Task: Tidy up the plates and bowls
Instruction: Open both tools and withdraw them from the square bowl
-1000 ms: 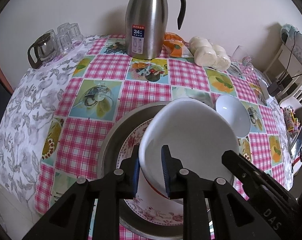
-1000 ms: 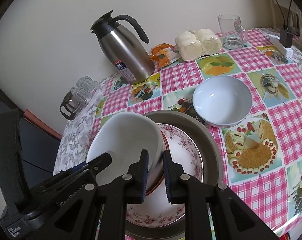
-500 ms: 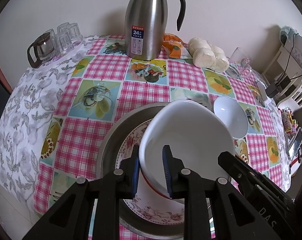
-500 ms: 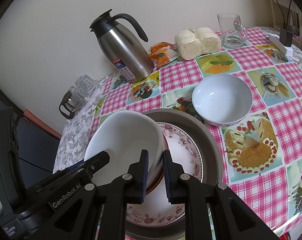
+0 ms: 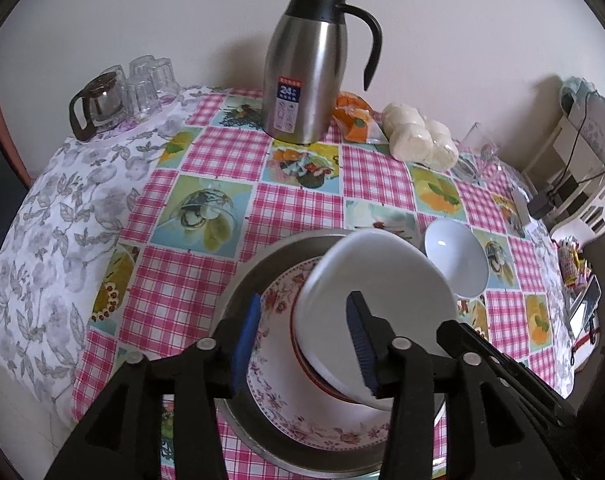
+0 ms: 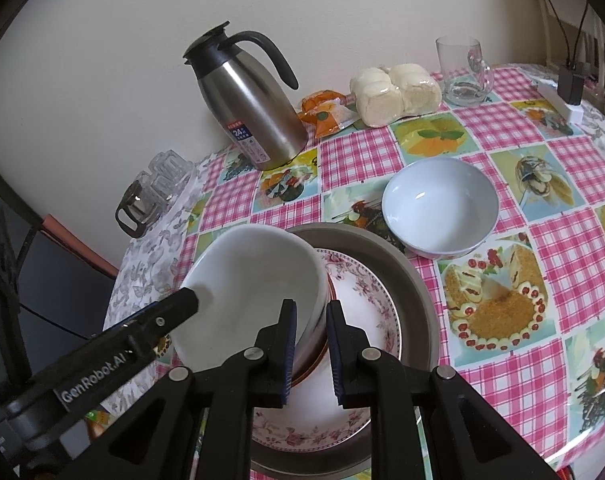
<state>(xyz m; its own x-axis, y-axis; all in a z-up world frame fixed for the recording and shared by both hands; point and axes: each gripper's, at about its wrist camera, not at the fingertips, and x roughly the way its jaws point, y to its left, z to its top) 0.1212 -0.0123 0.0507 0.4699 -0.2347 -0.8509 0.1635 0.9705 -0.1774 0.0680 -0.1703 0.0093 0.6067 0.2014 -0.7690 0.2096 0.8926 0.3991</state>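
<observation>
Over the near worktop edge, the left gripper is opening off the tilted white ceramic bowl — right gripper pinches its rim — next, lowering it flat onto the floral plate.

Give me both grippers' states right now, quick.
Left gripper: jaws opening, pads off the white bowl, whose rim sits between them.
Right gripper: shut on the white bowl's rim, over the flowered plate.
</observation>
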